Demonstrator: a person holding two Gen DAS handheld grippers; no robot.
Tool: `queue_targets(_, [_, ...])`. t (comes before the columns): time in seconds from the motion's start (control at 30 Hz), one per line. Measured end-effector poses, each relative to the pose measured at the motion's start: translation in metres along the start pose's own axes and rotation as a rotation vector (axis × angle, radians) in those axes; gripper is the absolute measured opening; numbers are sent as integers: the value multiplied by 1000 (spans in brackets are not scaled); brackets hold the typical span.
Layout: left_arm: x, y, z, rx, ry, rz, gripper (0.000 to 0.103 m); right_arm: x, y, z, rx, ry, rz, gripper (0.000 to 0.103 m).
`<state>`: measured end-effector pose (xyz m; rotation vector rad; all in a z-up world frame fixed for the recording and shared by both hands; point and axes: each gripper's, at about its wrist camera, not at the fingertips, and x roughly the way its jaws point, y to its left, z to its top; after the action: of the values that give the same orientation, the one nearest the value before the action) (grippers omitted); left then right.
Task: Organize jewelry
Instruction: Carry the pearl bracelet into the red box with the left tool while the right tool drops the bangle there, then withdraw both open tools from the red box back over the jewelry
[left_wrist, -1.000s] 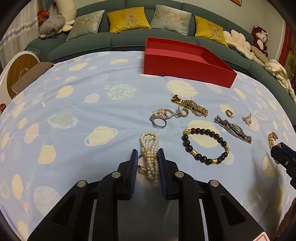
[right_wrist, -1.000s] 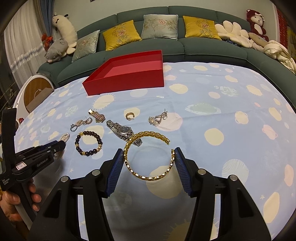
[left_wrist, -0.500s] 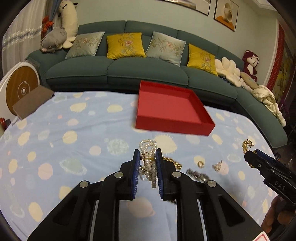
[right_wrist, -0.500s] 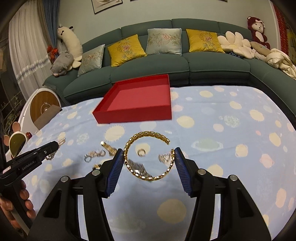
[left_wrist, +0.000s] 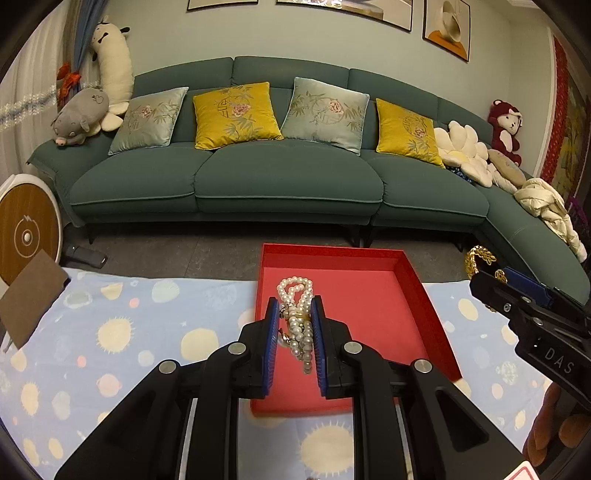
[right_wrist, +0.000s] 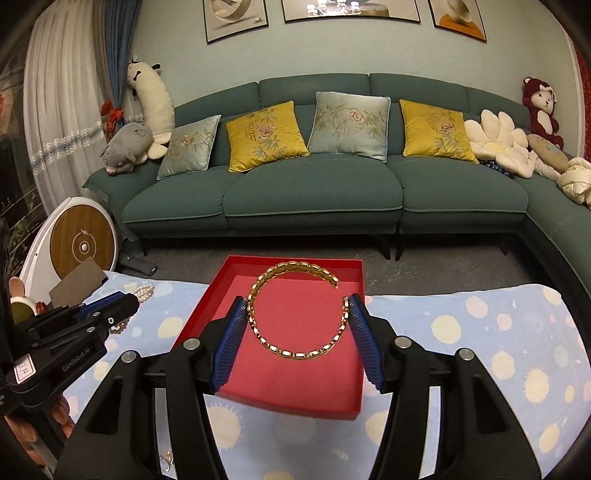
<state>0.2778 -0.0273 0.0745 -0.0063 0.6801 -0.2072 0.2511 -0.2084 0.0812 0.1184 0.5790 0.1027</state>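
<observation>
Your left hand-held gripper (left_wrist: 293, 325), clamped on the pearl bracelet (left_wrist: 295, 317), and right hand-held gripper (right_wrist: 298, 321), clamped on the gold bangle (right_wrist: 295, 314), face the red tray (right_wrist: 288, 404) at twelve o'clock below.

The tray (right_wrist: 347, 402) is set on the bench (right_wrist: 498, 332), near its far edge, with the sofa (right_wrist: 314, 192) behind. The pearl strand (left_wrist: 297, 325) and the bangle (right_wrist: 295, 314) are held above the tray, the strand to the left.

Right hand-held gripper (right_wrist: 297, 321) clamps gold bangle (right_wrist: 295, 350) above red tray (right_wrist: 295, 384).
</observation>
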Motion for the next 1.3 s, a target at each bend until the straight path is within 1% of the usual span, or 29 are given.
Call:
queue_targets(0.13, [46, -7, 15, 17, 44, 24, 15, 49, -16, 11, 75, 49, 20, 54])
queue_targets(0.2, [66, -8, 19, 17, 67, 32, 15, 71, -23, 13, 103, 71, 9, 54])
queue_targets(0.3, [89, -10, 23, 26, 85, 47, 15, 97, -28, 15, 112, 93, -12, 54])
queue_targets(0.53, [125, -10, 25, 10, 111, 78, 15, 135, -36, 19, 112, 147, -10, 55])
queue_targets(0.63, [134, -9, 23, 0, 111, 97, 17, 142, -35, 17, 103, 145, -17, 57])
queue_targets(0.67, [137, -10, 21, 2, 114, 105, 20, 145, -35, 17, 102, 145, -13, 59])
queue_targets(0.7, [140, -10, 20, 5, 125, 112, 32, 147, -35, 17, 101, 147, -8, 62])
queue_targets(0.77, [140, -8, 18, 3, 130, 111, 45, 148, -35, 15, 96, 142, -19, 62])
queue_targets(0.8, [136, -7, 18, 0, 119, 112, 48, 145, -35, 14, 94, 138, -17, 62])
queue_targets(0.9, [113, 2, 19, -19, 89, 72, 49, 128, -39, 14, 107, 105, -3, 63])
queue_targets(1.0, [71, 10, 19, -7, 36, 69, 49, 97, -46, 14, 141, 72, 27, 64])
queue_targets(1.07, [38, 14, 17, 12, 2, 73, 49, 69, -51, 12, 157, 52, 43, 66])
queue_targets(1.13, [6, 22, 12, 12, -11, 77, 50, 35, -51, 10, 148, 20, 33, 66])
queue_targets(1.2, [-27, 31, 3, -11, -14, 62, 56, -2, -51, 4, 131, -8, 25, 71])
queue_targets(1.3, [-66, 44, -17, -47, 1, 43, 56, -55, -50, -7, 133, -43, 39, 73])
